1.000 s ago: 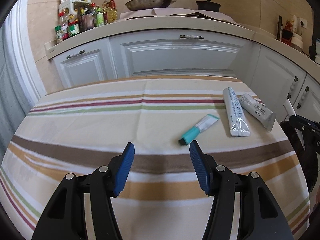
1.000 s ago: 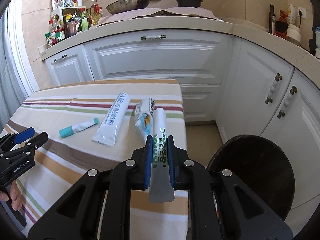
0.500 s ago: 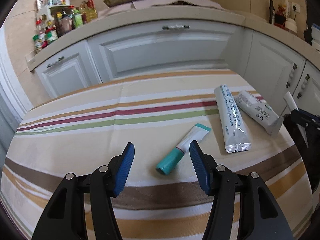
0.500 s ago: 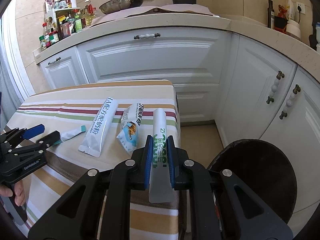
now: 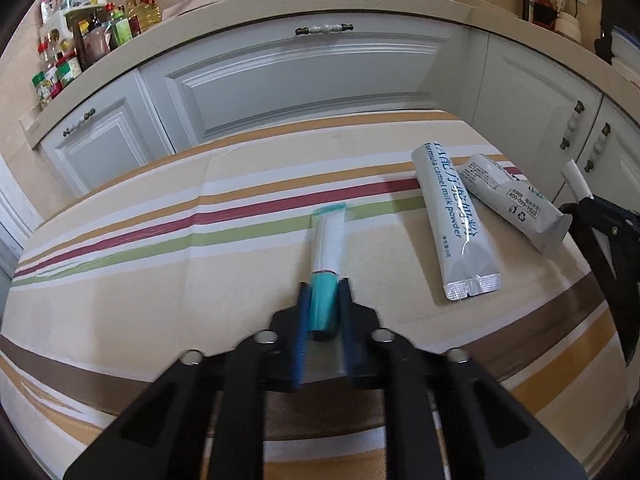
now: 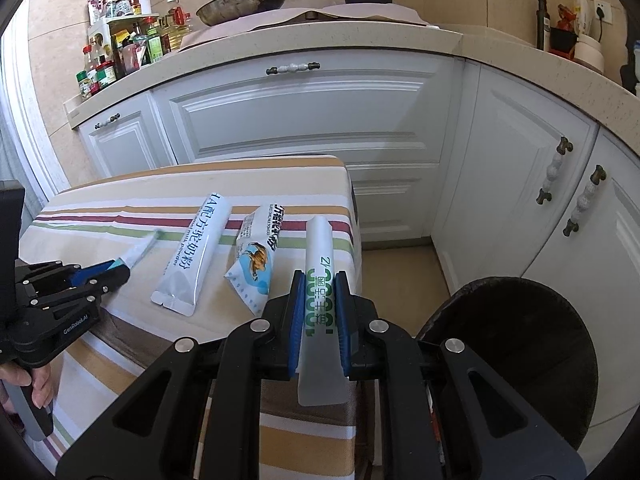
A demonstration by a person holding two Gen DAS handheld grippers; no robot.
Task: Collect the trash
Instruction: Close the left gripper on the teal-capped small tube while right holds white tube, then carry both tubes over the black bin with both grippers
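Both grippers are gripping trash over the striped table.

The table under a cream cloth with brown, orange, red and green stripes (image 5: 168, 280) is standing in front of white kitchen cabinets (image 6: 304, 120), and a dark round bin (image 6: 516, 356) is sitting on the floor off its right edge. Two white foil sachets, a long one (image 5: 452, 220) and a shorter one (image 5: 516, 200), are lying side by side near the table's right edge. The right gripper (image 6: 318, 312) is clamping a slim white stick sachet with green print (image 6: 319, 276) at the table's right edge, beside the bin. The left gripper (image 5: 324, 312) has just been closing, its blue pads now pinching the teal cap end of a small white tube (image 5: 326, 256) near the table's middle.
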